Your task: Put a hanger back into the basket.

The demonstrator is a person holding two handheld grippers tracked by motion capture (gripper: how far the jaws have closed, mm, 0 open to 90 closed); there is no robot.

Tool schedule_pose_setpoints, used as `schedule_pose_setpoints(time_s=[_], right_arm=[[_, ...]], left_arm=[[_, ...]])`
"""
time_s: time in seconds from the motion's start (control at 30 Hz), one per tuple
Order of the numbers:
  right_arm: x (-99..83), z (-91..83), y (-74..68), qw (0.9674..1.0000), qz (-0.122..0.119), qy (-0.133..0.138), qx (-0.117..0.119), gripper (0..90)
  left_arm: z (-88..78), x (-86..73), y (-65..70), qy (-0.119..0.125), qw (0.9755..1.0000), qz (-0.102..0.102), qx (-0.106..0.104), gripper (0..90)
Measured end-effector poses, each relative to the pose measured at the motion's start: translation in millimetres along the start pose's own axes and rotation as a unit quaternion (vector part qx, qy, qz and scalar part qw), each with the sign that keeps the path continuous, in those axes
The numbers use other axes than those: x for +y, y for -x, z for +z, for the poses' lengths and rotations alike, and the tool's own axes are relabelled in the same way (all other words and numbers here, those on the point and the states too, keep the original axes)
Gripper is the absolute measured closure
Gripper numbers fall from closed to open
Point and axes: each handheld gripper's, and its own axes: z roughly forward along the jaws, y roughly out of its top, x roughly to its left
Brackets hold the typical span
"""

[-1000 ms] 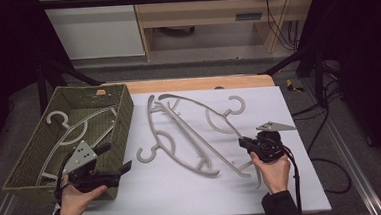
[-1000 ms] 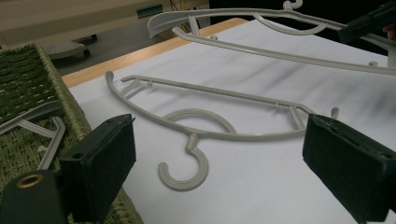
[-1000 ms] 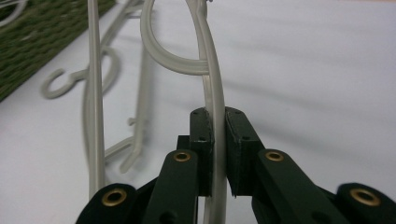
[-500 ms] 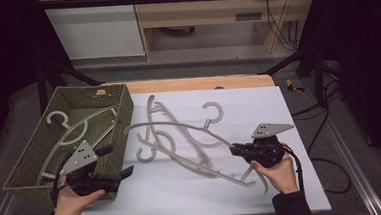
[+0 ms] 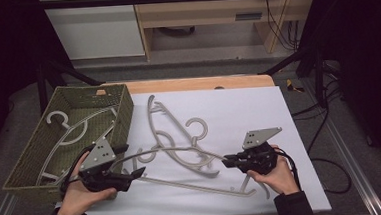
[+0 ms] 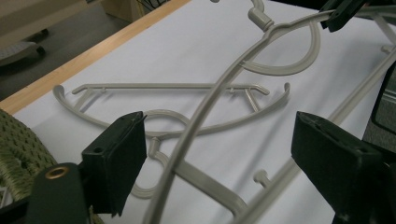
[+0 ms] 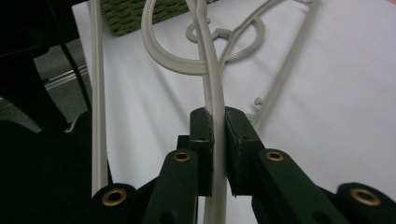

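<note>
Basket (image 5: pixel 123 109) is noted at left, one hanger inside. Left gripper (image 5: pixel 132 167) has just been closing (jaws wide, hanger (image 5: pixel 181 150) between, ungripped). Right gripper (image 5: pixel 228 161) is clamped on it. Next: left grip, then transfer to basket.

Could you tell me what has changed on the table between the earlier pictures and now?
The right gripper, shut on one arm of a grey plastic hanger, has dragged it toward the person and lifted it. The left gripper has come around its other arm; its jaws have just been closing but do not press yet. The hanger on the white tabletop and those in the green woven basket stayed put.
</note>
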Motion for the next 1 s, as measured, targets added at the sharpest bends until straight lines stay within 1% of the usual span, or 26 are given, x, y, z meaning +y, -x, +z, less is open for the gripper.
schedule_pose_setpoints(time_s=[0.07,0.17,0.23,0.27,0.33,0.43,0.5,0.6,0.67,0.73,0.83,0.87,0.9,0.97,1.0], right_arm=[[1.6,0.8,-2.6,1.0000,-0.005,-0.003,0.006,82.7],[4.1,2.7,-6.2,0.9998,-0.015,-0.006,0.013,82.7],[5.1,4.3,-8.2,0.9996,-0.018,-0.009,0.019,82.7],[5.5,5.3,-8.8,0.9995,-0.021,-0.011,0.020,82.7],[5.7,7.0,-10.6,0.9993,-0.023,-0.016,0.025,82.7],[5.9,9.1,-12.3,0.9991,-0.028,-0.018,0.025,82.7],[5.9,9.6,-12.9,0.9989,-0.028,-0.021,0.030,82.7],[6.0,10.8,-13.6,0.9986,-0.033,-0.022,0.035,82.7],[6.2,12.0,-15.3,0.9986,-0.031,-0.023,0.036,82.7],[6.4,12.6,-15.7,0.9983,-0.038,-0.027,0.037,82.7],[6.3,14.4,-16.3,0.9983,-0.034,-0.029,0.036,82.7],[6.2,14.5,-16.1,0.9982,-0.036,-0.032,0.035,82.7],[5.8,15.4,-15.6,0.9980,-0.038,-0.031,0.040,82.6],[5.3,16.1,-15.2,0.9978,-0.042,-0.033,0.041,82.6],[5.0,16.3,-15.3,0.9979,-0.039,-0.033,0.041,82.6]], left_arm=[[6.4,3.3,0.6,-0.014,0.9999,0.006,-0.002,22.1],[15.9,7.5,4.7,-0.027,0.9993,0.021,-0.016,28.0],[21.8,9.6,8.0,-0.038,0.9986,0.033,-0.018,32.1],[24.3,10.4,8.8,-0.048,0.9977,0.044,-0.019,34.9],[29.9,10.9,10.5,-0.064,0.9963,0.054,-0.019,38.9],[36.8,9.0,12.5,-0.080,0.9941,0.069,-0.027,47.8],[40.2,7.3,13.3,-0.091,0.9923,0.078,-0.031,52.8],[44.7,5.0,13.8,-0.104,0.9904,0.086,-0.030,57.7],[47.0,3.7,13.6,-0.111,0.9894,0.088,-0.032,62.3],[48.8,2.5,14.0,-0.118,0.9881,0.092,-0.037,66.6],[50.8,1.1,15.7,-0.124,0.9868,0.097,-0.038,73.5],[51.4,0.9,16.3,-0.127,0.9861,0.100,-0.039,74.0],[51.4,0.8,17.1,-0.132,0.9849,0.105,-0.039,74.6],[51.7,-0.4,18.8,-0.134,0.9839,0.112,-0.040,75.5],[51.9,-1.0,19.5,-0.135,0.9835,0.113,-0.042,75.8]])
